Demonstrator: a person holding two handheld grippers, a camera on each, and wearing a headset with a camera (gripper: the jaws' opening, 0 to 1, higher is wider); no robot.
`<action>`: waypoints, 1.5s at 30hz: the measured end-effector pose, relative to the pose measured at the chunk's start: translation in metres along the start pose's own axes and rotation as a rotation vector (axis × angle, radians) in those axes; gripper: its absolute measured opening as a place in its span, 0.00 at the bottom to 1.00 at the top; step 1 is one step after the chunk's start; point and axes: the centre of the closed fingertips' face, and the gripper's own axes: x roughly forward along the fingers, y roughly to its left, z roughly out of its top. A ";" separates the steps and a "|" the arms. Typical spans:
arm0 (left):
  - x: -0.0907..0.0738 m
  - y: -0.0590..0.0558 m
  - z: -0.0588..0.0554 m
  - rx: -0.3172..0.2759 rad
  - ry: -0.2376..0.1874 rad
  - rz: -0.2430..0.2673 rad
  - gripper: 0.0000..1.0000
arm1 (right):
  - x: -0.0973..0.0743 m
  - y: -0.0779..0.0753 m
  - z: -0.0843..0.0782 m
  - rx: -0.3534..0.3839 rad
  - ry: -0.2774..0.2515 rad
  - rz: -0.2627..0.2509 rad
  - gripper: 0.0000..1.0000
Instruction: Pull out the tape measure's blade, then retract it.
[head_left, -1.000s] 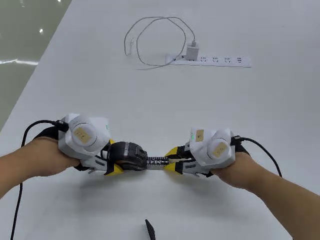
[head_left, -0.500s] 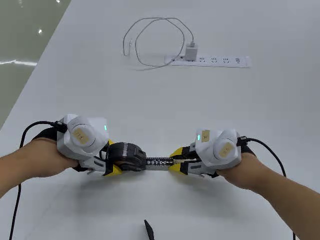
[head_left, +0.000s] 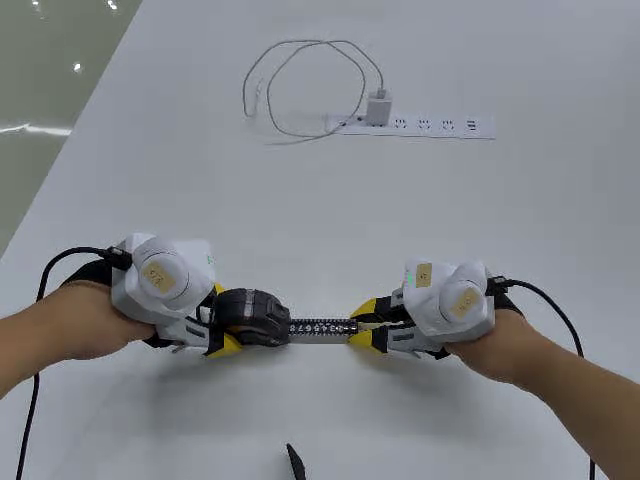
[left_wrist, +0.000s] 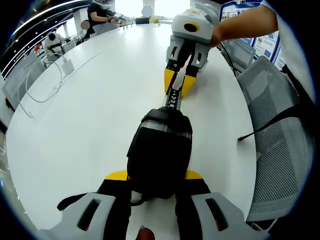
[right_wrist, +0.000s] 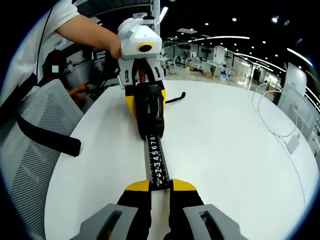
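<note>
Yellow-tipped jaws of the left gripper (head_left: 222, 332) are spread just wide enough to clamp the rear of the black tape measure (head_left: 252, 317), which sits low over the white table (head_left: 420, 220) between the two hands. A short length of blade (head_left: 320, 327) runs from its mouth rightward to the right gripper (head_left: 364, 335), whose jaws are pinched almost together on the blade's tip. The pull-out looks barely begun. To do it well, brace the tape measure steady and draw the right gripper straight along the blade's line, level and untwisted, so the blade neither kinks nor slips free.
</note>
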 end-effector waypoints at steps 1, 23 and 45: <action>0.000 0.000 0.000 0.001 0.000 0.000 0.29 | -0.001 0.000 -0.001 -0.001 0.001 -0.001 0.08; -0.001 -0.001 0.001 0.003 -0.002 -0.001 0.29 | -0.015 -0.003 -0.012 0.000 0.024 -0.010 0.08; -0.001 -0.001 0.001 0.003 -0.002 0.000 0.29 | -0.026 -0.005 -0.021 -0.009 0.043 -0.021 0.08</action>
